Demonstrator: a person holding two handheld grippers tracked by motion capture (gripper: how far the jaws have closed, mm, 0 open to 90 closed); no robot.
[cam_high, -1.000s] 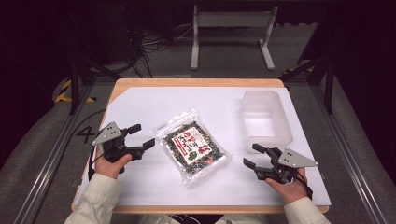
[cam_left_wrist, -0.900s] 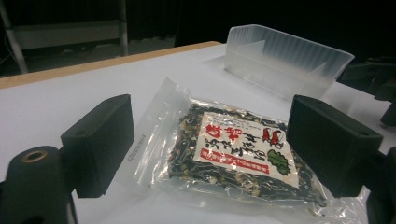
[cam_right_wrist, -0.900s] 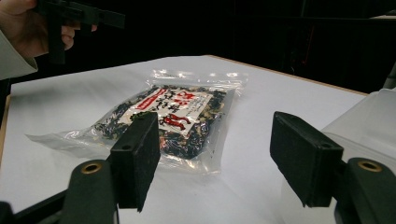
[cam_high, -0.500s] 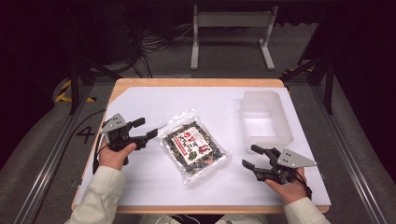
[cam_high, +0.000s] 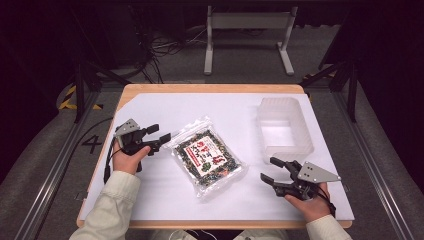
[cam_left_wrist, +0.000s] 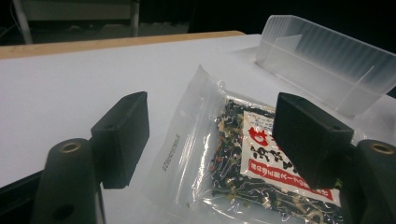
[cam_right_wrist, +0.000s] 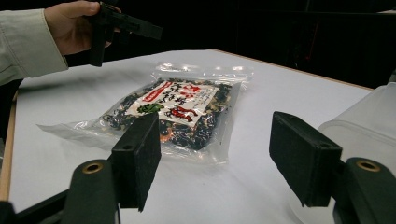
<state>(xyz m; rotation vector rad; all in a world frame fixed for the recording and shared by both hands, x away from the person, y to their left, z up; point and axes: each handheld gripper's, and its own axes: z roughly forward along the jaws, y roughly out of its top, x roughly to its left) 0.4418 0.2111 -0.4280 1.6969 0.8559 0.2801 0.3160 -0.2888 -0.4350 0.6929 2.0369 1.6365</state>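
Left gripper (cam_high: 161, 133), jaws spread wide, is hovering at the clear top corner of the bag (cam_high: 206, 157), likely because that flat edge is easiest to pinch. That bag is lying flat mid-tabletop (cam_high: 165, 200). Right gripper (cam_high: 269, 169) is waiting open below the bin (cam_high: 284, 128).

Bare table (cam_high: 165, 200) surrounds bag (cam_high: 207, 157); tub (cam_high: 284, 127) stands apart.
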